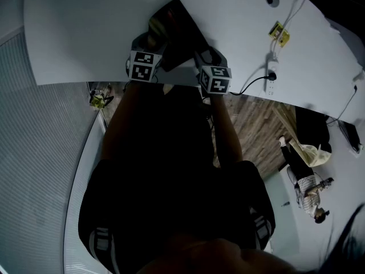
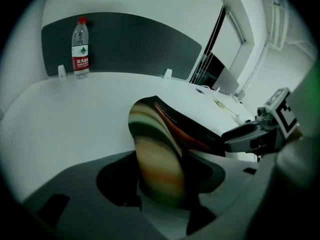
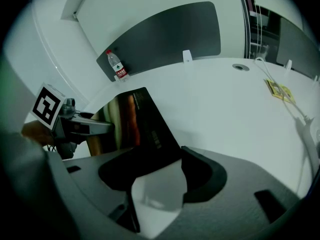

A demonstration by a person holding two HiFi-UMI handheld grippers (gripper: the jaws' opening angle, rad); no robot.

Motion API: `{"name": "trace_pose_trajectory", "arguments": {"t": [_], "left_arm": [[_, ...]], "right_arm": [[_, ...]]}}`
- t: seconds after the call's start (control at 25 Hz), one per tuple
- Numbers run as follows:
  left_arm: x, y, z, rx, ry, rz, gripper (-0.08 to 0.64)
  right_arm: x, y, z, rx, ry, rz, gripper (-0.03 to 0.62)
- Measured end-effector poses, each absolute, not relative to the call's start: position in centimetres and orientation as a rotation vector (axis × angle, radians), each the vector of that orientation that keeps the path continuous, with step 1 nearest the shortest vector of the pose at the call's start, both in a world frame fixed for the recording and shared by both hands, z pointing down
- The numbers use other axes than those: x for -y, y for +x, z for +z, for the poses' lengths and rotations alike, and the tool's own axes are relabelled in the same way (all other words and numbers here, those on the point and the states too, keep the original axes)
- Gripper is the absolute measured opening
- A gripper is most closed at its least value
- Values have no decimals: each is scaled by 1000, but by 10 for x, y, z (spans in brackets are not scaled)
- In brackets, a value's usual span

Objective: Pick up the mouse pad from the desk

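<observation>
**Left gripper (image 1: 151,37) straddles the raised edge of the mouse pad (image 1: 181,32)**

Left gripper stands released. Its jaws gape wide, and the striped sheet of the mouse pad rises in a curl through the gap with room on both sides, so neither jaw seems to press on it. The right gripper (image 1: 206,55) looks released too: bare desk (image 1: 85,33) shows between its jaws. The mouse pad's dark near corner runs down to the inner side of one jaw, but I cannot tell whether it touches.

The mouse pad sits at the desk's near edge, between the two grippers, its length running toward the desk's middle. The side by the left gripper bows up off the desk, and the rest seems to lie lower. A water bottle (image 2: 80,46) stands at the desk's far edge, well apart.

The step in hand, as I judge it, is securing a bite on that raised edge before any lift. To do it well:

- Close the left jaws squarely across the curl, and deep enough that the soft sheet cannot slide out at the tips.
- Hold the gripper steeply tilted so the lower jaw clears the desk.
- Let the right gripper steady the near corner until the bite is firm; leaving early could let the sheet spring flat.
- Lift slowly and straight up from the desk, since a limp sheet will droop and drag.
</observation>
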State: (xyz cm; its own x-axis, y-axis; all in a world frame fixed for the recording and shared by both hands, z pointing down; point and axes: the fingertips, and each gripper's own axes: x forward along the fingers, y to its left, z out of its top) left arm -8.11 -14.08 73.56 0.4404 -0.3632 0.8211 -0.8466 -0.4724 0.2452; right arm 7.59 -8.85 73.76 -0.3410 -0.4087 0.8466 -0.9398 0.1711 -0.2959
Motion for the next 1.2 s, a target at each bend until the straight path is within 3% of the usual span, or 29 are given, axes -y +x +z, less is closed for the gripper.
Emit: {"name": "trace_pose_trajectory", "arguments": {"t": [1.2], "left_arm": [[130,-66,712,1011,2076,813,63]], "right_arm": [[88,87,736,1865,1279,1119,229]]}}
